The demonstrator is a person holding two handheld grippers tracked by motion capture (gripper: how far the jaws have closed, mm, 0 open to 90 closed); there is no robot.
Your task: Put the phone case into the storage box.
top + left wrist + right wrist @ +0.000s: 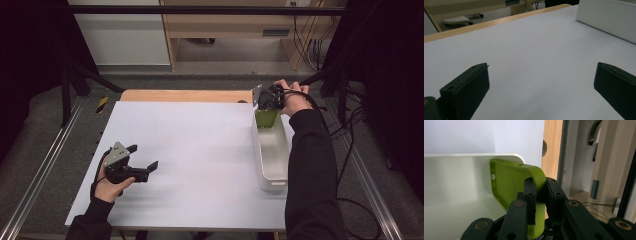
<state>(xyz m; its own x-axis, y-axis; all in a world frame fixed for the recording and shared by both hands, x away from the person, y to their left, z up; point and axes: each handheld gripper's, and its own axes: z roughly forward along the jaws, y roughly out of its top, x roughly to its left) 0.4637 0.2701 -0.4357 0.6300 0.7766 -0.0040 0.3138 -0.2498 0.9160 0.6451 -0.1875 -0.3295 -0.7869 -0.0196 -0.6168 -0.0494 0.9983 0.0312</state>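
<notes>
A lime green phone case is pinched by one edge in my right gripper, whose jaws are shut on its rim. In the high view the green phone case hangs at the far end of a white rectangular bin, with the right gripper just above it. My left gripper rests low over the near left of the white table, jaws wide apart. In the left gripper view the left gripper has only bare tabletop between its black fingers.
The white bin's side wall stands at the upper right of the left gripper view. A wooden table edge runs along the far side. Metal rails, dark frame posts and cables border the table left and right.
</notes>
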